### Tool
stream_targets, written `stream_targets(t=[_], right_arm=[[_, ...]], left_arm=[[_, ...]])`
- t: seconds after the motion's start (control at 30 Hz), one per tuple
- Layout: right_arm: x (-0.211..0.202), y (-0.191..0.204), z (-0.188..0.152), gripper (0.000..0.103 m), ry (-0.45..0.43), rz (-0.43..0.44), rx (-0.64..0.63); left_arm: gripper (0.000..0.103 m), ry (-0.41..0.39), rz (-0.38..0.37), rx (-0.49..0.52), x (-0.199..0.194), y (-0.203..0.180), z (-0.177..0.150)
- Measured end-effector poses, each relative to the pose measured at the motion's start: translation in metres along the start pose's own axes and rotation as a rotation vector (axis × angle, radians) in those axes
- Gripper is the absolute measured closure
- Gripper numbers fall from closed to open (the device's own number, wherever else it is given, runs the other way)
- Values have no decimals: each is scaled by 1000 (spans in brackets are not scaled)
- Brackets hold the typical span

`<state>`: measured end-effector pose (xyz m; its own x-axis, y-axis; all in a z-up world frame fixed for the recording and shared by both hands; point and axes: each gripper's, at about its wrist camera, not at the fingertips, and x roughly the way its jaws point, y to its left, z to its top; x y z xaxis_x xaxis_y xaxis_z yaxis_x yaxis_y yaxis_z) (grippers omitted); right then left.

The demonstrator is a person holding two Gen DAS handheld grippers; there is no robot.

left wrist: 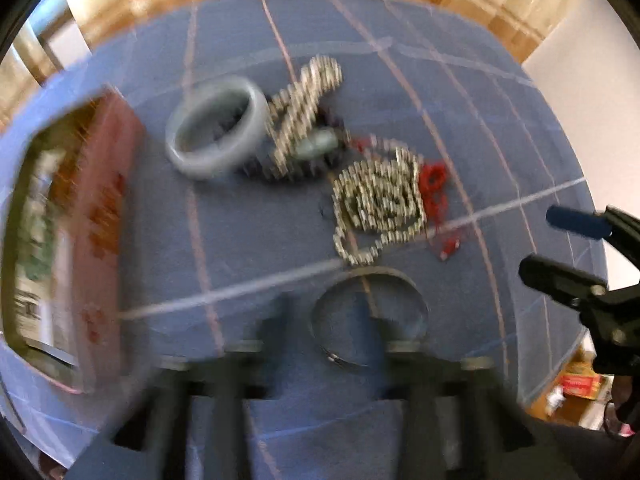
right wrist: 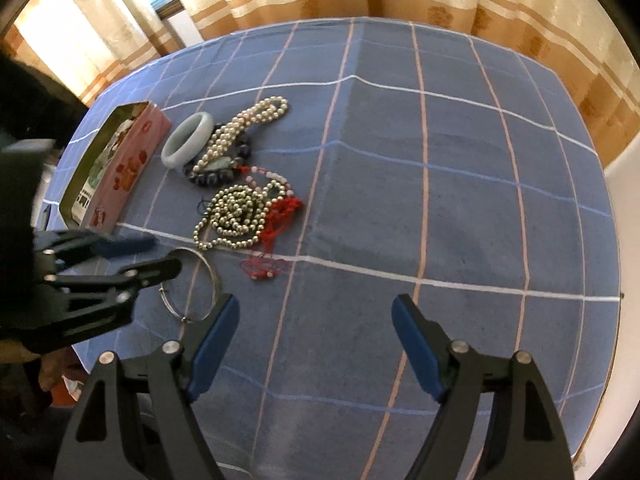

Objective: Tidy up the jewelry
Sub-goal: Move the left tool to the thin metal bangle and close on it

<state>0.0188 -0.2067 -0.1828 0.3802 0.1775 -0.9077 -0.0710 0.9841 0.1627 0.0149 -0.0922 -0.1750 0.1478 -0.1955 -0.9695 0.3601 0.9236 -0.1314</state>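
A thin silver bangle [left wrist: 376, 270] [right wrist: 218, 282] lies flat near the table's front. My left gripper [left wrist: 330, 316] [right wrist: 166, 254] points down over it, one finger inside the ring and one outside; the rim sits between the pads with a gap showing. This view is blurred. Behind it lie a heap of silvery beads [right wrist: 236, 212], a red cord [right wrist: 280, 212], a pearl necklace [right wrist: 248, 120], dark beads [right wrist: 216, 178] and a pale jade bangle [right wrist: 186, 140]. My right gripper [right wrist: 313, 300] hovers open over bare cloth, right of the silver bangle, with nothing in it.
An open pink tin box [right wrist: 120, 168] with printed cards inside stands at the left edge of the table. A blue checked cloth [right wrist: 440, 200] covers the table. Striped curtains hang behind. A cluttered floor shows past the table's front edge.
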Motion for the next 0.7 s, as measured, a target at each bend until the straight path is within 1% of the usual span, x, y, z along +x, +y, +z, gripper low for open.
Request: stream_targets(t=[0.03,0.07,0.1,0.13,0.17,0.2,0.23,0.27,0.33,0.37,0.47,0.6,0.63,0.67,0.7], right_arm=[[0,2,1,22,-3,7,-12],[0,3,2,22,-10,10,-21],[0,5,4,22,-22,11,-34],[0,6,7,25,-30,18,-49],[2,7,10,37,-31,28,-59],[5,9,14,44,-29,38,-70],[10,11,19,57,-23,43,-81],[15,13,22,64,-19,43,-86],[22,17,30,68,-15,63,-90],[24,19,32,68,-17,68,-95],[35,24,39,68,-15,59,-110],[57,23,40,68,18,45,-108],[56,23,39,69,-9,45,-114],[57,23,39,75,-7,44,-118],[56,22,40,89,-4,47,-118]], left_arm=[[97,-14,-5,3,-1,1,-1],[100,-7,-11,8,-1,1,-1],[101,-9,-7,6,-2,2,-2],[101,-14,-4,-2,-5,5,-3],[101,-21,-7,-7,-8,7,-3],[101,-29,-3,-10,-12,9,-4],[101,-39,3,-10,-16,11,-5],[101,-52,10,-10,-22,14,-5],[101,-75,17,-22,-32,20,-5],[101,-83,18,-29,-36,23,-5],[101,-107,18,-53,-51,31,-6],[101,-128,29,-58,-60,39,-9],[101,-129,27,-61,-61,40,-10],[101,-132,28,-65,-63,42,-11],[101,-133,26,-69,-65,44,-11]])
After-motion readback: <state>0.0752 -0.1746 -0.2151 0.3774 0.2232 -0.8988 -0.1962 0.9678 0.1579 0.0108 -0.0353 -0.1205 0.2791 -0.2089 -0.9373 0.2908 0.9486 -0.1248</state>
